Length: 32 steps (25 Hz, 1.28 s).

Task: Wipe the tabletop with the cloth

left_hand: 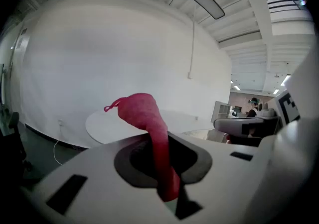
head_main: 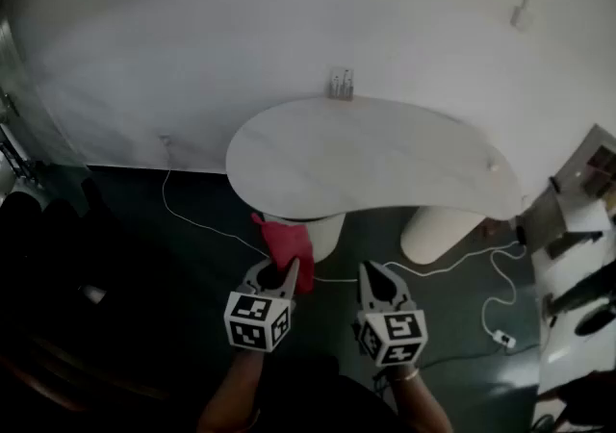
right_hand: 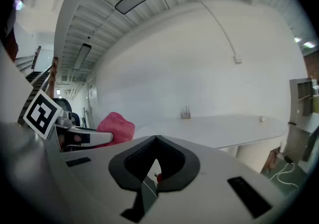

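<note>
Pinching the red cloth by one thin bit in my left claw, short of the near edge of the table, I worry rubbing could pull it out; my right claw is shut, empty.

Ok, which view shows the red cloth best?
Left gripper view: the cloth stands pinched between the left gripper's shut jaws. Head view shows it small, from above; right gripper view only a pink bunch at left.

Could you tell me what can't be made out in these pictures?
- Small object on the tabletop, far edge: too small, head view.
- Cloth, held end: hidden between jaws of the left gripper, left gripper view.
- Red speck behind shut jaws of the right gripper: too small, right gripper view.
</note>
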{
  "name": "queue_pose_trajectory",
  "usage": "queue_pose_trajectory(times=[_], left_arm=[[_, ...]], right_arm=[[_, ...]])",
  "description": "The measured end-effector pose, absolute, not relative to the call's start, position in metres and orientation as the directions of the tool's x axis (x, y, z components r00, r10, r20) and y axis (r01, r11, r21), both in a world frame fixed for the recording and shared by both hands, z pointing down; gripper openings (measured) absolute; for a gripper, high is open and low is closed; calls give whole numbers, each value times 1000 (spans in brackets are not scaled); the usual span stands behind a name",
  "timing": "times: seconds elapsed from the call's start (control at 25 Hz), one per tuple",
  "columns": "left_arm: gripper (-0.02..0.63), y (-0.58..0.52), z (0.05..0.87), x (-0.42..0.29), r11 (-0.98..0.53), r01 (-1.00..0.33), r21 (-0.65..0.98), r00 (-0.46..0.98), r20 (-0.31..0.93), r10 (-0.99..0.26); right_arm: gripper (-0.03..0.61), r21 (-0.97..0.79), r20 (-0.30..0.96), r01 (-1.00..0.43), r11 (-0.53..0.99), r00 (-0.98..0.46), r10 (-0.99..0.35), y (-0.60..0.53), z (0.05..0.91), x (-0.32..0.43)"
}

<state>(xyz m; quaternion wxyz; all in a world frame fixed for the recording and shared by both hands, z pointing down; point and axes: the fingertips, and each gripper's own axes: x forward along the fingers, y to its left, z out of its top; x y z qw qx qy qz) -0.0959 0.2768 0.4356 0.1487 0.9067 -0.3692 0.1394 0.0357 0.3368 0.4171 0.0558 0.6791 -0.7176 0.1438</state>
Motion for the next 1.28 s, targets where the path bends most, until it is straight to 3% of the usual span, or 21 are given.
queue_pose_trajectory(times=[0.88, 1.28], left_arm=[[44, 259, 431, -79, -607, -775, 179, 631, 293, -719], [44, 183, 440, -71, -597, -786, 160, 614, 322, -721]], right_arm=[[3, -236, 206, -972, 23, -73, -976, 328, 427, 105], [3, -255, 225, -967, 9, -68, -972, 261, 439, 120]])
